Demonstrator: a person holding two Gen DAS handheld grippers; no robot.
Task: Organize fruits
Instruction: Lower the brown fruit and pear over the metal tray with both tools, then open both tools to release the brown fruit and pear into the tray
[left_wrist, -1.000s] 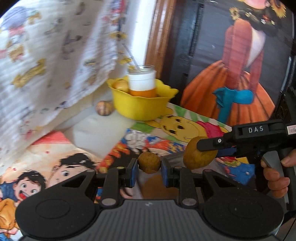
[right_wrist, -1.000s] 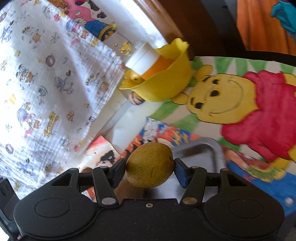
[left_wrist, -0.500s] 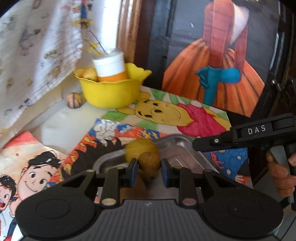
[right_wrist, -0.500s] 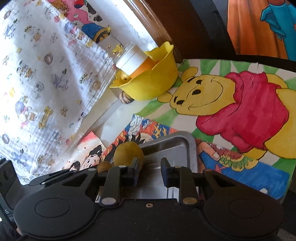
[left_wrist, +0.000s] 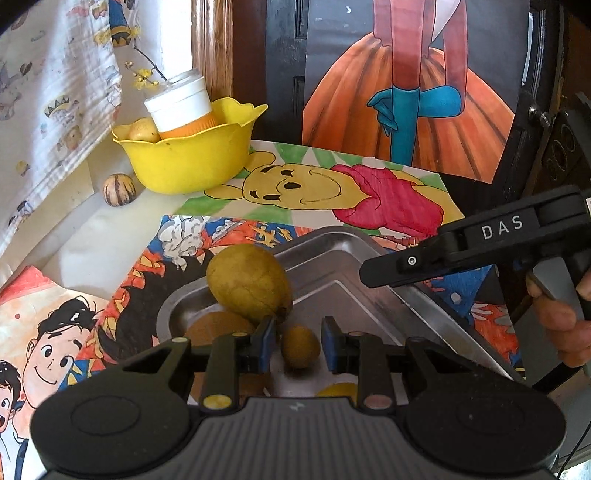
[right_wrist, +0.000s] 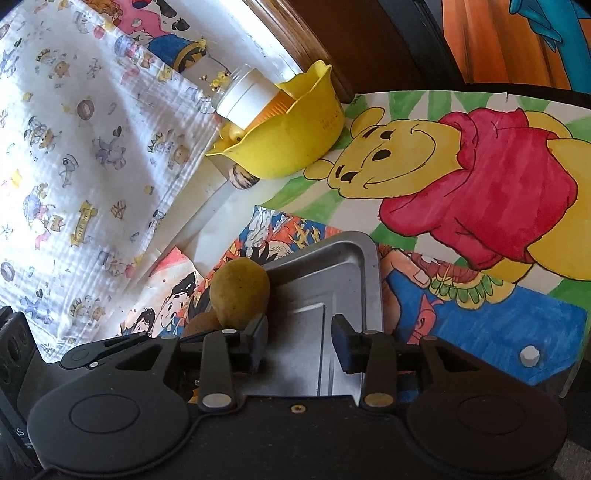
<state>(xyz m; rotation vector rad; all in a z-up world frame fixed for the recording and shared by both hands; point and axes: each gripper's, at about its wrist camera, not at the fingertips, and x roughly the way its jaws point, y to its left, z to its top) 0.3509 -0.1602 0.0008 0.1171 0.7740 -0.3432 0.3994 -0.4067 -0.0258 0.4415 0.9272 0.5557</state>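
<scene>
1. A metal tray (left_wrist: 343, 254) is lying on cartoon drawings, well apart from the yellow bowl (left_wrist: 184, 162).
2. The right gripper (right_wrist: 299, 339) is opening its jaws over the tray, with nothing between them.
3. A large fruit (left_wrist: 247, 288) is resting in the tray's corner.
4. The left gripper (left_wrist: 297, 343) is, it seems, clamping a small fruit (left_wrist: 300, 347).

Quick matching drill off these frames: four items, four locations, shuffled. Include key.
Items:
1. large fruit
2. small fruit
3. white-lidded jar
4. striped ball

Places:
A. in the yellow bowl
B. on the surface beside the yellow bowl
C. in the metal tray
D. between the jaws of the left gripper

Pairs: 1-C, 2-D, 3-A, 4-B
</scene>
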